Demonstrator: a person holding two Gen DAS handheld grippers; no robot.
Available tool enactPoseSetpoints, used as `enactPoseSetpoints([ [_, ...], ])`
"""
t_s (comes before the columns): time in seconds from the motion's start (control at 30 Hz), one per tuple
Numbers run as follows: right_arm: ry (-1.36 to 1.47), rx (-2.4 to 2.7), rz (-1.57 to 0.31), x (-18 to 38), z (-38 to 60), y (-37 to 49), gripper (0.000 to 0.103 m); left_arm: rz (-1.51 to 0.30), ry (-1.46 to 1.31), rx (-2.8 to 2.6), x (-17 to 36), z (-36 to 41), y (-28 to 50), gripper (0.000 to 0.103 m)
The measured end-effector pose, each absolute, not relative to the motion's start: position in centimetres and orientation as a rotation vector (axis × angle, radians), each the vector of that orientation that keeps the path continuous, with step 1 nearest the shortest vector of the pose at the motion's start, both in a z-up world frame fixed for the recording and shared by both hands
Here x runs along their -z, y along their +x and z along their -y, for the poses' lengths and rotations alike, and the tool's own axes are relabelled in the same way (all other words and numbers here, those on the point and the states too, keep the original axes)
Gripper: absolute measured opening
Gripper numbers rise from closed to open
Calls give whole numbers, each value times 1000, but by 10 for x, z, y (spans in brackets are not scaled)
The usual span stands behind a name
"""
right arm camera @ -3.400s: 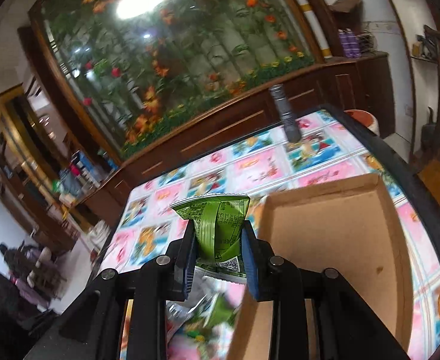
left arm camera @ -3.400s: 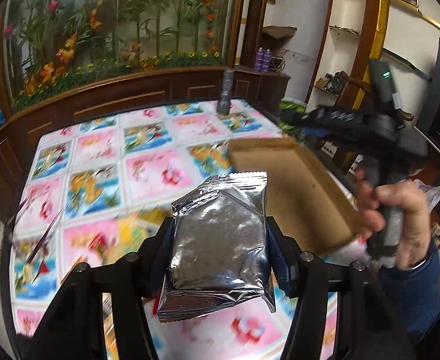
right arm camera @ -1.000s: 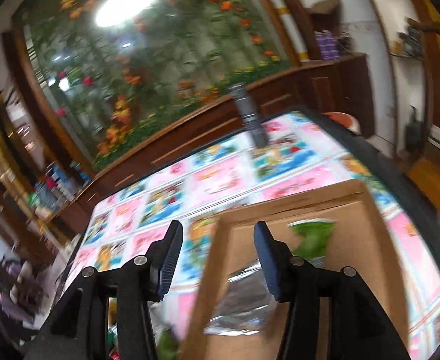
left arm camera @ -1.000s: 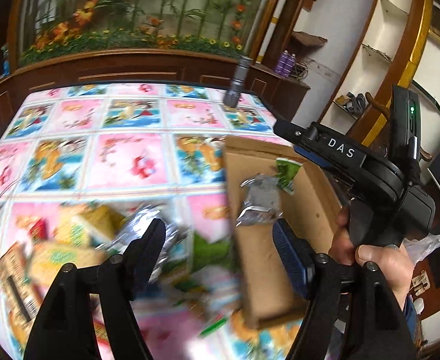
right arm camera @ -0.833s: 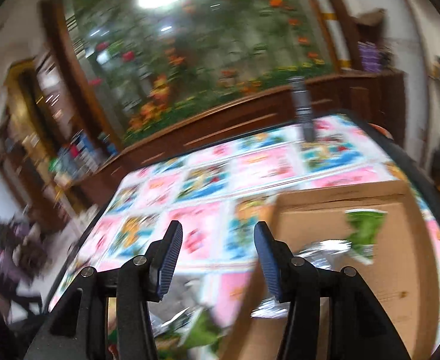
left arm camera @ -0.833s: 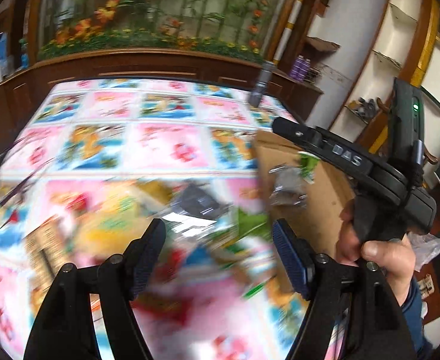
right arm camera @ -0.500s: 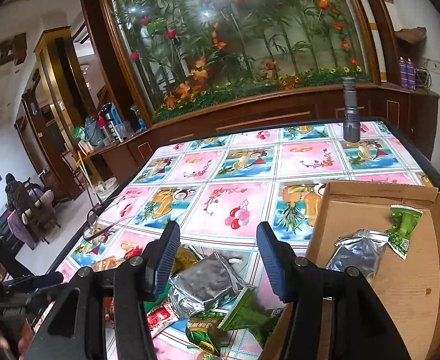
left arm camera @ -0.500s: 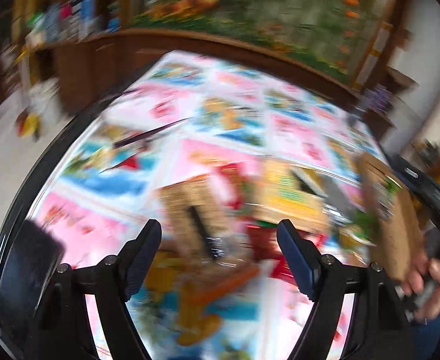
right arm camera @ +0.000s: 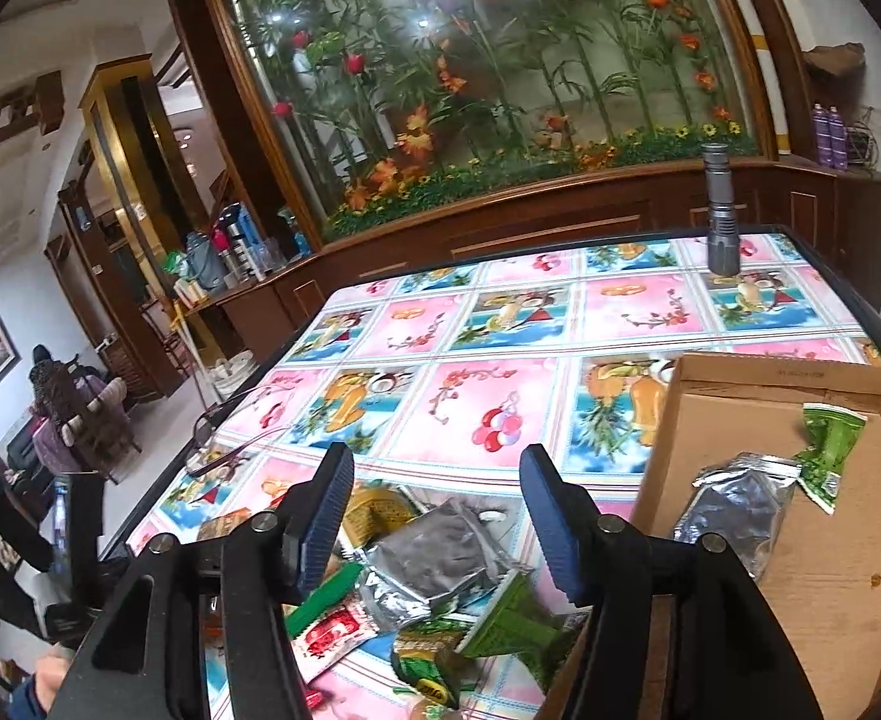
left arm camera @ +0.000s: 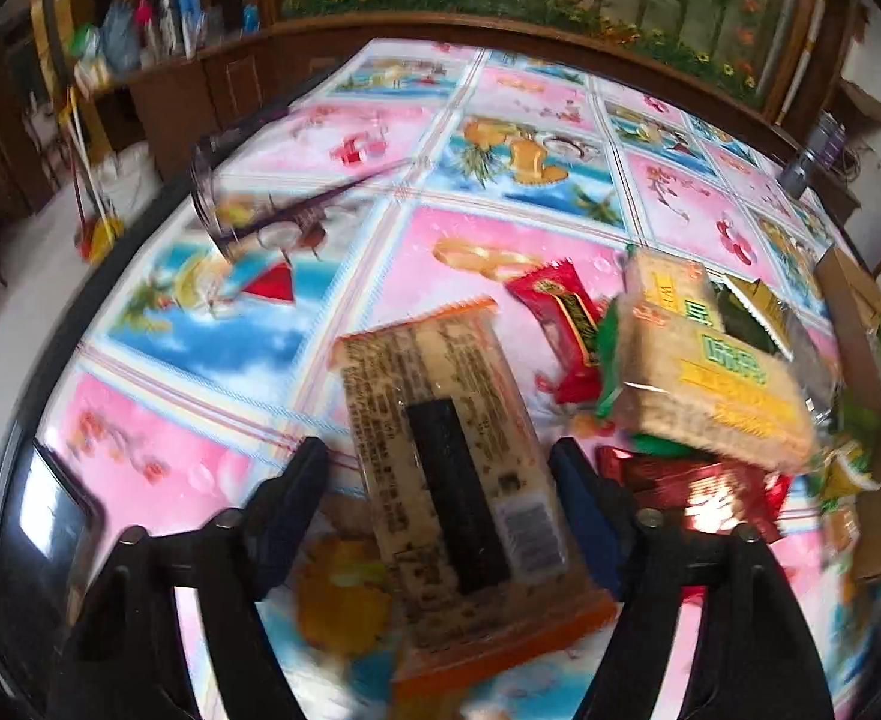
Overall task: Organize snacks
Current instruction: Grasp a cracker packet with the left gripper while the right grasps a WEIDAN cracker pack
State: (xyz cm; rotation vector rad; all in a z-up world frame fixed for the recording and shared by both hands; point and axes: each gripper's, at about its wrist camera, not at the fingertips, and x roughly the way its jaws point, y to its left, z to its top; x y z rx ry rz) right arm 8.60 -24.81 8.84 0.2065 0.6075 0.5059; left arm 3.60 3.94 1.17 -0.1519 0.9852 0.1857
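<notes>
L gripper [left arm camera: 440, 504] straddling tan cracker pack [left arm camera: 458, 450] on table [left arm camera: 200, 324], jaws just been closing, pack between them, pads not pressing yet. R gripper [right arm camera: 434, 504] hovering over snack pile, jaws just been opening, nothing inside. Silver pouch [right arm camera: 440, 552] lying below it. Box [right arm camera: 830, 570] already holding silver bag [right arm camera: 740, 504] + green packet [right arm camera: 830, 450].

Risks, imo: pack lying skewed to jaws, so squeeze may catch corner only & pack twisting out. Slick wrapper slipping. Yellow pack [left arm camera: 704, 372] near R finger, may get nudged.
</notes>
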Motion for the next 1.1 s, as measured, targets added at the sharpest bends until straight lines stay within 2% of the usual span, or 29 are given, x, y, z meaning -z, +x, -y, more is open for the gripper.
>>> enactPoseSetpoints([
  [0.03,203,-524,-613,-88,246,86,66,-981,-123,-191,-12,-42,35,57],
  [0.07,196,-548,-621,-86,242,86,68,-976,-108,-191,-12,-45,35,55],
  [0.23,112,-733,-675,-79,207,76,68,-923,-103,-159,-11,-62,30,54],
  [0.37,90,-848,-785,-70,173,78,70,-911,-84,-167,-10,-58,32,55],
  [0.6,44,-868,-906,-64,125,110,75,-911,-91,-159,-11,-61,32,55],
  [0.8,-13,-866,-1076,-30,99,133,77,-912,-97,-156,-11,-61,31,55],
  [0.93,-169,-858,-1031,-28,93,104,77,-912,-95,-158,-11,-60,31,55],
  [1.0,-217,-789,-1023,-23,92,97,70,-911,-92,-156,-11,-60,31,55],
  [1.03,-212,-764,-1021,-20,94,96,61,-911,-93,-153,-11,-61,30,55],
  [1.1,-154,-758,-1024,-17,101,95,51,-910,-91,-153,-11,-61,30,55],
])
